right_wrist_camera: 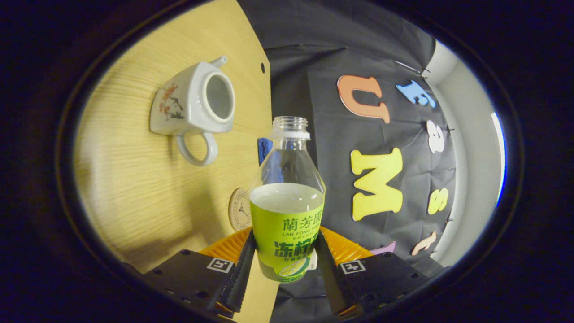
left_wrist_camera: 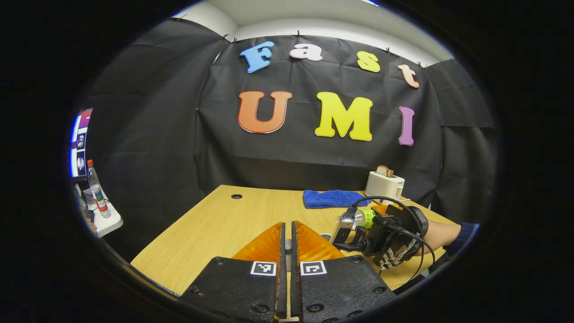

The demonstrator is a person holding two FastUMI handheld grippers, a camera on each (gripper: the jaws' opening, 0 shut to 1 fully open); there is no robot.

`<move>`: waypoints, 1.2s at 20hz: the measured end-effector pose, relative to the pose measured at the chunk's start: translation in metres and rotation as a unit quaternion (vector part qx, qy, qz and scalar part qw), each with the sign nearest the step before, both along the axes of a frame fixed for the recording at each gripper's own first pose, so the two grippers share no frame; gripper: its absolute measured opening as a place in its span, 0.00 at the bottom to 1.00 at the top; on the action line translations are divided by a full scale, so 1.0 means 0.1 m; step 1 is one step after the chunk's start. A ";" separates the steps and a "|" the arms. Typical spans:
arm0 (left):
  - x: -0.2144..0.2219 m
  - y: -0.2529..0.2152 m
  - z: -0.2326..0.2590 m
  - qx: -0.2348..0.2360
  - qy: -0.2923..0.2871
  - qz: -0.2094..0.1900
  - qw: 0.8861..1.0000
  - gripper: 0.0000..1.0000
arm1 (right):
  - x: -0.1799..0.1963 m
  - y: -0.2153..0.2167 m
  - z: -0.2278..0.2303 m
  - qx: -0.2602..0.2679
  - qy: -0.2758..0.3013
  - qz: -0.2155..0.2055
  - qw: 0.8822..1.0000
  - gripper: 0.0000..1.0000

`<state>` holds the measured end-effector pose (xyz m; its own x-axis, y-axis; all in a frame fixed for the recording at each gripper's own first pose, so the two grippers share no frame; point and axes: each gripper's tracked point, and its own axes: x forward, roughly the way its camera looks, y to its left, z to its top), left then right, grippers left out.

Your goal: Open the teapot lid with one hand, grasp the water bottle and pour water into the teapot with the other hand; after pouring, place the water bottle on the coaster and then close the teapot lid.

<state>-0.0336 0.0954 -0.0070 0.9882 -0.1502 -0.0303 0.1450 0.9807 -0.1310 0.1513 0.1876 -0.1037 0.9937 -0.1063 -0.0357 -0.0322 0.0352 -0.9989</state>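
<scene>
Fingers of the right gripper [right_wrist_camera: 283,260] clamp the uncapped water bottle [right_wrist_camera: 287,197], its base cut off below. Teapot [right_wrist_camera: 193,105] stands open on the table [right_wrist_camera: 134,197]; the bottle partly hides the coaster [right_wrist_camera: 239,209]. Left gripper [left_wrist_camera: 288,244] fingers nearly together; whether they hold the lid is unclear.

blue cloth [left_wrist_camera: 332,198] lying flat at the table's far edge | white toaster [left_wrist_camera: 384,185] with a slice of bread [left_wrist_camera: 384,171] in its slot, just right of the cloth | wooden table [left_wrist_camera: 215,229] | capped bottle [left_wrist_camera: 97,190] on a white side shelf [left_wrist_camera: 109,221], far left
</scene>
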 end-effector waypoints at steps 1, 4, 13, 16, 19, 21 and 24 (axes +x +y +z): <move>0.01 0.00 0.00 0.001 0.001 0.001 1.000 0.05 | 0.00 0.03 0.03 -0.020 -0.004 0.005 1.000 0.72; 0.02 0.02 -0.02 -0.001 0.005 0.005 1.000 0.05 | 0.01 0.05 0.01 -0.061 0.004 0.009 0.998 0.71; 0.03 0.03 -0.03 0.003 0.006 0.002 1.000 0.05 | -0.01 0.23 0.22 -0.191 -0.044 0.049 0.979 0.72; 0.02 0.04 -0.05 0.001 0.009 0.001 1.000 0.05 | -0.01 0.24 0.24 -0.208 -0.057 0.055 0.975 0.71; 0.02 0.04 -0.04 0.001 0.007 0.000 1.000 0.05 | -0.04 0.24 0.30 -0.222 -0.074 0.061 0.970 0.72; 0.03 0.01 -0.05 0.001 0.008 0.000 1.000 0.05 | -0.01 0.26 0.31 -0.229 -0.081 0.067 0.968 0.71; 0.02 0.01 -0.05 0.001 0.008 -0.001 1.000 0.06 | -0.04 0.30 0.37 -0.250 -0.098 0.072 0.961 0.71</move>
<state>-0.0312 0.0969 -0.0119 0.9872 -0.1525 -0.0465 0.1453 0.9807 -0.1310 0.1478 0.2171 -0.0663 0.9819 0.0780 0.1727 0.1893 -0.4404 -0.8776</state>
